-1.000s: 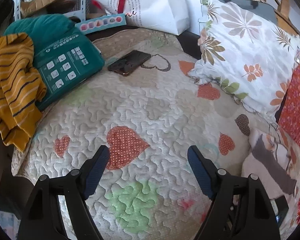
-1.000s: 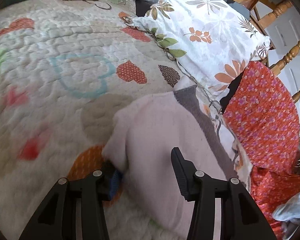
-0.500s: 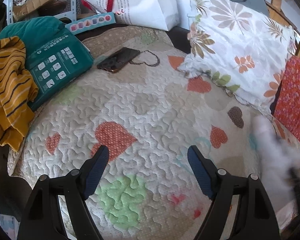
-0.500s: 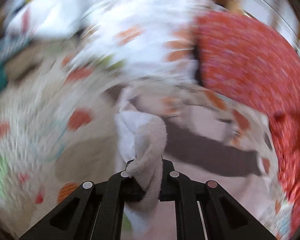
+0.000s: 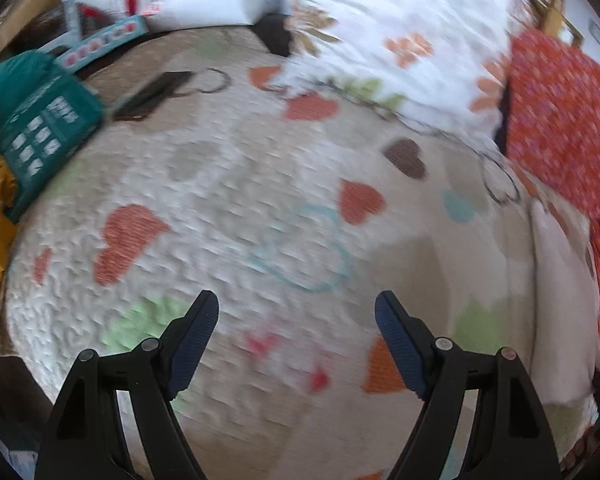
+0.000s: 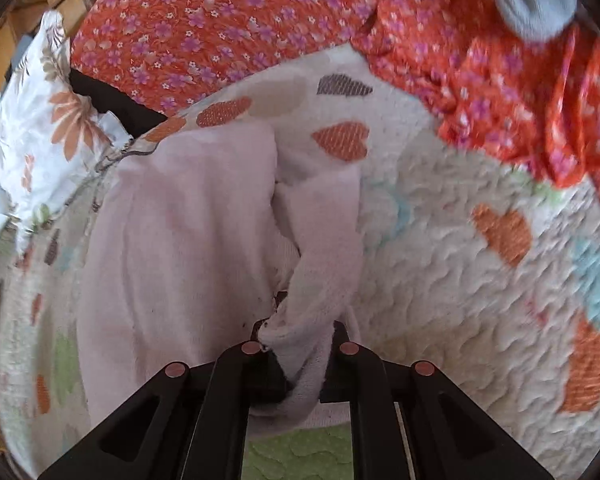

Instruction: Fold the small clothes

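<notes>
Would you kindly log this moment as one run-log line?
right gripper: shut on pale pink garment | left gripper: open, empty, above heart-print quilt | fold: not yet made

You see a pale pink garment (image 6: 188, 240) on a cream quilt (image 6: 440, 280) with orange hearts, beside red floral fabric (image 6: 228, 20).

The pink garment (image 6: 188, 240) looks soft, fuzzy knit cloth. The quilt (image 6: 440, 280) is matt stitched cotton, puckered and bumpy. The red floral fabric (image 6: 220, 20) seems thin and smooth. The claws (image 5: 296, 336) are matt black plastic.
</notes>
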`<state>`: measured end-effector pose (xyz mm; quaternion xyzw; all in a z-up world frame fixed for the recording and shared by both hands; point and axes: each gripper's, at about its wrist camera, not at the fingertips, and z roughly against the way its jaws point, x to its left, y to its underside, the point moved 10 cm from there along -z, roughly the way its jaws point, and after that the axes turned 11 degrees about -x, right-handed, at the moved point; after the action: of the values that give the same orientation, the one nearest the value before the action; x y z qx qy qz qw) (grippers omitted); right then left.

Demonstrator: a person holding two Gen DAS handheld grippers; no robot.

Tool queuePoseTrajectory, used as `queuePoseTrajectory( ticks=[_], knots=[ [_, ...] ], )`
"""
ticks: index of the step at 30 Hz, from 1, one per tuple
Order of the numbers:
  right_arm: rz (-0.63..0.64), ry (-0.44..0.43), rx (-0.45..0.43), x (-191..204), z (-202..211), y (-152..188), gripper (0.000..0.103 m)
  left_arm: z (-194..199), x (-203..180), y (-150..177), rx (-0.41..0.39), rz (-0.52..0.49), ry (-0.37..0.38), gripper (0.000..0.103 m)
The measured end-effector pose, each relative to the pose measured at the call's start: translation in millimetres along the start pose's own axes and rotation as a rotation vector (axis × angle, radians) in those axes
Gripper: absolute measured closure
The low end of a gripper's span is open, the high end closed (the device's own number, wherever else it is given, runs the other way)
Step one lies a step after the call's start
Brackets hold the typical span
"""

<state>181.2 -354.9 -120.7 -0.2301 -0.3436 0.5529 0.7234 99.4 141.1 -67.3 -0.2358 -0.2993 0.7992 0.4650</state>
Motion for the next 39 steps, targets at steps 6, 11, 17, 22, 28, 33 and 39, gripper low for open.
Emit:
queuePoseTrajectory(
  ticks=[6,11,17,22,28,33,39],
  knots=[
    [0.005,-0.053,-0.031,0,18,-6,0.095,-1,-61,23,0.041,-0.075,0.072,0.023],
    [-0.006,-0.034,-0.028,-12,26,-6,0.095,1,-116,37,0.045,-0.136,0.133,0.023],
    [-0.151,-0.149,0.034,-28,26,-5,0.085,-1,-175,61,0.069,-0.224,0.205,0.023],
    [-0.162,-0.161,-0.086,-30,33,-50,0.080,-5,-198,67,0.082,-0.223,0.236,0.023],
    [0.029,-0.143,0.027,11,-42,-67,0.070,-6,-219,67,0.067,-0.208,0.284,0.023],
    [-0.059,-0.171,0.085,8,-69,-55,0.093,-11,-235,77,0.091,-0.242,0.322,0.023],
    [0.026,0.013,0.025,-15,-55,-69,0.092,-19,-261,85,0.156,-0.222,0.408,0.023]
  ],
)
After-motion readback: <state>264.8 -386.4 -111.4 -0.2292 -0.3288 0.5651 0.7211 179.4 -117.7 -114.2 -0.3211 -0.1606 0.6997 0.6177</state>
